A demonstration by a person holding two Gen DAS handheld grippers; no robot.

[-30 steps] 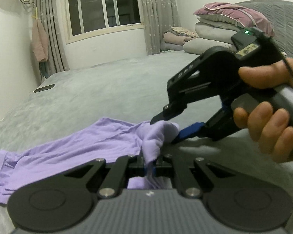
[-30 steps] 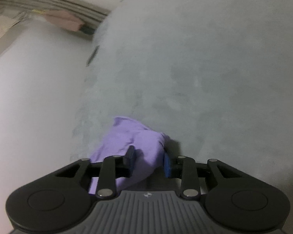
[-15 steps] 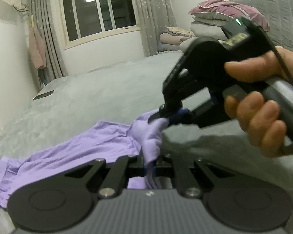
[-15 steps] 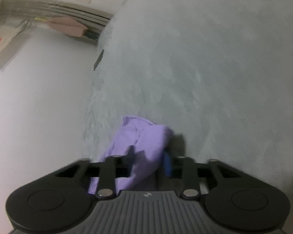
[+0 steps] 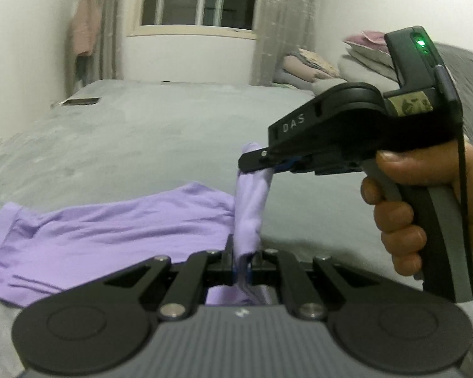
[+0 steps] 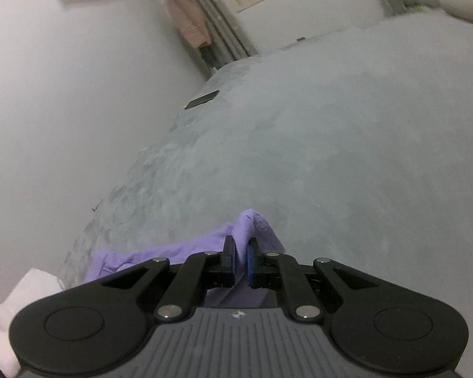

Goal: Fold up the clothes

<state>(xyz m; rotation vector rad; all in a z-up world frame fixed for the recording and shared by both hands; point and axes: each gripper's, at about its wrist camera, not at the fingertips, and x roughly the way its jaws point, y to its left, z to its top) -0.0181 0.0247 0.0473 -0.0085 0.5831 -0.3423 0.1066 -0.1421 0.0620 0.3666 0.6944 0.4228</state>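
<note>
A purple garment lies spread on the grey bed, stretching out to the left. My left gripper is shut on a bunched edge of it at the bottom of the left wrist view. A taut strip of cloth rises from there to my right gripper, held by a hand and pinching the same edge higher up. In the right wrist view the right gripper has a fold of the purple garment squeezed between its pads, above the bed.
A dark flat phone-like object lies near the bed's far left edge. Stacked pillows and bedding sit at the far right. A white wall runs along the left, with a window and curtains behind. Something white shows at the lower left.
The right gripper's jaws closed onto the purple fold. Both grippers rose, pulling the held edge up off the bed into a taut strip, and the right gripper rolled upright.
</note>
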